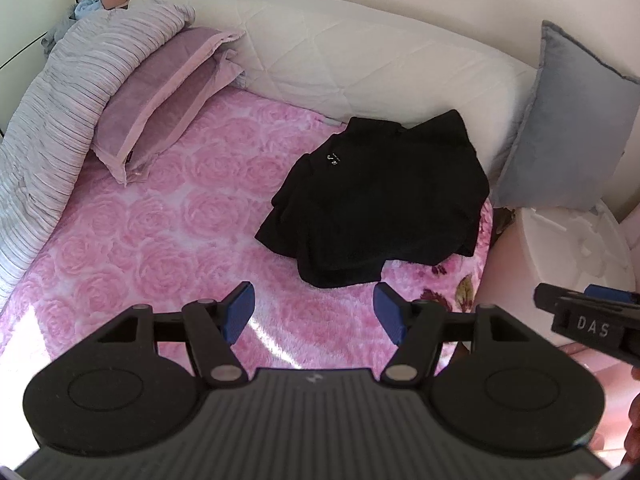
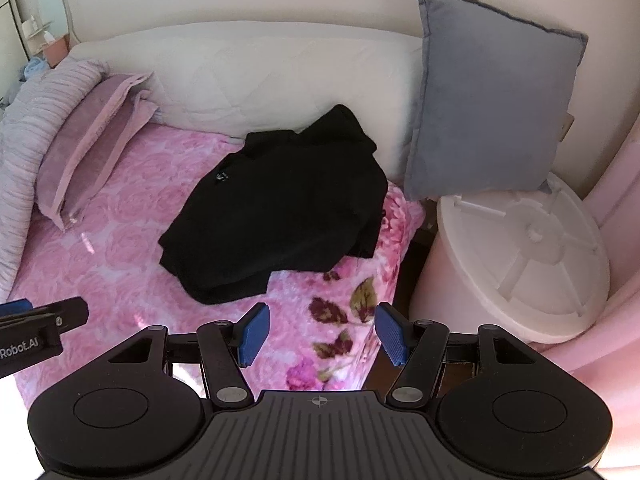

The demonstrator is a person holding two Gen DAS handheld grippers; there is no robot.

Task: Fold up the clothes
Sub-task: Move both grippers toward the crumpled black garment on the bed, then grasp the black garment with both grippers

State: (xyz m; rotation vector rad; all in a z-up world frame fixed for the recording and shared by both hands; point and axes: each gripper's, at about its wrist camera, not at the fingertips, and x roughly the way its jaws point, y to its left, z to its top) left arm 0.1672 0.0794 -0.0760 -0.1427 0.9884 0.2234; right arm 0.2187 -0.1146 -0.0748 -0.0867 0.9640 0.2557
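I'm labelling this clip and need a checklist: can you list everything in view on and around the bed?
Black garment: one, black, folded bundle on the blanket near the bed's right edge.
Blanket: one, pink rose pattern, covering the bed.
Purple pillow: one, at the bed's left.
Striped quilt: one, grey-lilac, bunched along the left side.
White padded cushion: one, along the wall.
Grey cushion: one, upright at the right.
White tub: one, beside the bed.
Left gripper: open, empty.
Right gripper: open, empty.
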